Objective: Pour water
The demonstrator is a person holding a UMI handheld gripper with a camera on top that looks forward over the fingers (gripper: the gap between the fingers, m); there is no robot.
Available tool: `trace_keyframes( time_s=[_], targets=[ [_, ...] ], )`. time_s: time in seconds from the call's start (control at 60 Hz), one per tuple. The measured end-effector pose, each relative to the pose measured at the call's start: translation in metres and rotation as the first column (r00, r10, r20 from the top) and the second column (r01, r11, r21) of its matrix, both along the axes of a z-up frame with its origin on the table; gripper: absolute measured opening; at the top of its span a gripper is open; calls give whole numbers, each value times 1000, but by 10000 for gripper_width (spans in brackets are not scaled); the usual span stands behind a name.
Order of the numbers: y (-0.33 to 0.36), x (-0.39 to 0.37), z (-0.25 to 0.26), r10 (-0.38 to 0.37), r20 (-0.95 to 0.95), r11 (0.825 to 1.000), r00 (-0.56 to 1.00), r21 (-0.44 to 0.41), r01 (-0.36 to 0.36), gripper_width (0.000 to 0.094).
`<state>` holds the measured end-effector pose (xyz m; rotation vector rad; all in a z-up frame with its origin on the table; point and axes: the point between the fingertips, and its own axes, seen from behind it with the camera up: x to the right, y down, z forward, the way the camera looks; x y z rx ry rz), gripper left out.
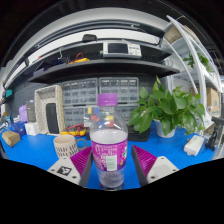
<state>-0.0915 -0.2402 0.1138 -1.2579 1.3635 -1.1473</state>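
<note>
One bottle in your grip, no pouring yet.
Left to right: the striped paper cup [65, 146] stands on the blue table [30, 152], just left of the fingers, contents not visible. Your gripper [111, 160] has both pink pads [82, 160] pressed on the water bottle [109, 142], which stands upright, purple cap on. A potted plant [168, 110] sits beyond, right. Uncapping, tilting and pouring all appear left.

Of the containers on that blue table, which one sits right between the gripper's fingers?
The clear water bottle with the purple cap and magenta label. It stands between the fingers of the gripper, while the striped paper cup sits off to its left, outside them.
</note>
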Motion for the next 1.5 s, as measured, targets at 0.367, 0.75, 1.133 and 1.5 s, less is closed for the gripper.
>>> trace_keyframes(
  time_s=[0.367,0.75,1.133,1.5],
  targets=[
    [9,5,4,10,67,998,998,-67,-6,354],
    [5,29,9,33,-32,925,999,-377,-42,351],
    [22,125,22,36,-133,288,990,-948,-138,357],
    [66,160,41,51,-155,-390,987,-913,-123,357]
  ],
)
